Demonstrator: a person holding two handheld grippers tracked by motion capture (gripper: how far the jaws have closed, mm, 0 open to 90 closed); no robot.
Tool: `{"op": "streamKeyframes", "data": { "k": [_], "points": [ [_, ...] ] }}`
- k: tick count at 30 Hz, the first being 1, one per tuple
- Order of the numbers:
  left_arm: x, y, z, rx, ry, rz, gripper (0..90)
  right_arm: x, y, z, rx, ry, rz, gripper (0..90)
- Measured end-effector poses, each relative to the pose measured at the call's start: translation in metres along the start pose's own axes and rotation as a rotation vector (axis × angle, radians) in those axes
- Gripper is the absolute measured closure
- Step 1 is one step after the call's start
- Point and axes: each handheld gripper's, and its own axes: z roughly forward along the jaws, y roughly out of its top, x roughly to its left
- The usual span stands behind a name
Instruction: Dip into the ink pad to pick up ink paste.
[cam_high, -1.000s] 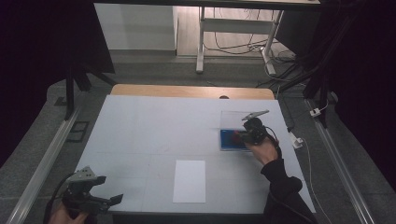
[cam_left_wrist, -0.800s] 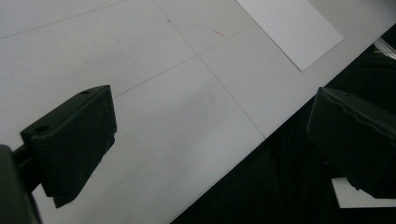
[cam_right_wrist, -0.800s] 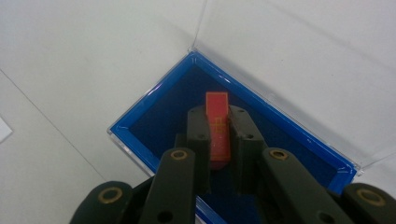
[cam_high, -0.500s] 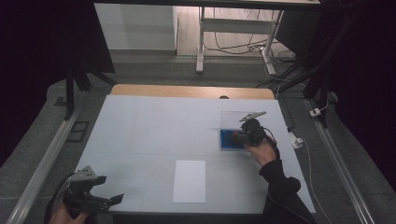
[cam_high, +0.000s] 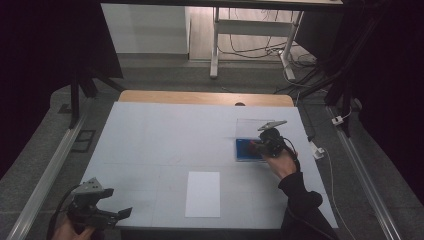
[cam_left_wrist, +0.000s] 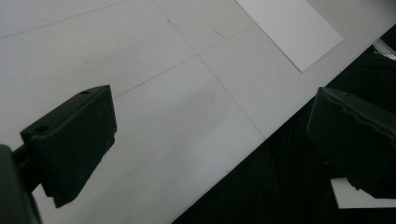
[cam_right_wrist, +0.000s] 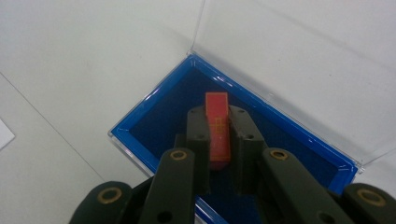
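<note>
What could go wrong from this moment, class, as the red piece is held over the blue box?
1. The right hand-held gripper pinches the thin red piece by its narrow sides; it might twist or slip out.
2. The blue box looks light, so lifting or pushing could drag it across the table.
3. The clear lid stands open just behind; a forward move could knock it.

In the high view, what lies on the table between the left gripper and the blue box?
The white sheet of paper lies between the left gripper and the blue box; otherwise that stretch of table is bare.
</note>
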Motion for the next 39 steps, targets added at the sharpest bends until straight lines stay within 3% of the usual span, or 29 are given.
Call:
{"op": "streamKeyframes", "data": {
  "k": [8, 12, 24, 29, 39],
  "points": [
    [0.0, 0.0, 0.0, -0.001, 0.0, 0.0, 2.0, -0.003, 0.005, -0.013, -0.061, 0.015, 0.019, 80.0],
    [0.0, 0.0, 0.0, -0.001, 0.002, 0.001, 2.0, -0.004, 0.006, -0.016, -0.066, 0.019, 0.022, 80.0],
    [0.0, 0.0, 0.0, -0.002, 0.003, 0.002, 2.0, -0.014, -0.001, -0.013, -0.028, -0.008, 0.037, 80.0],
    [0.0, 0.0, 0.0, -0.001, 0.003, 0.003, 2.0, -0.013, -0.004, -0.006, 0.003, -0.015, 0.026, 80.0],
    [0.0, 0.0, 0.0, 0.004, 0.002, 0.001, 2.2, -0.01, -0.003, -0.003, 0.008, -0.04, 0.039, 80.3]
  ]
}}
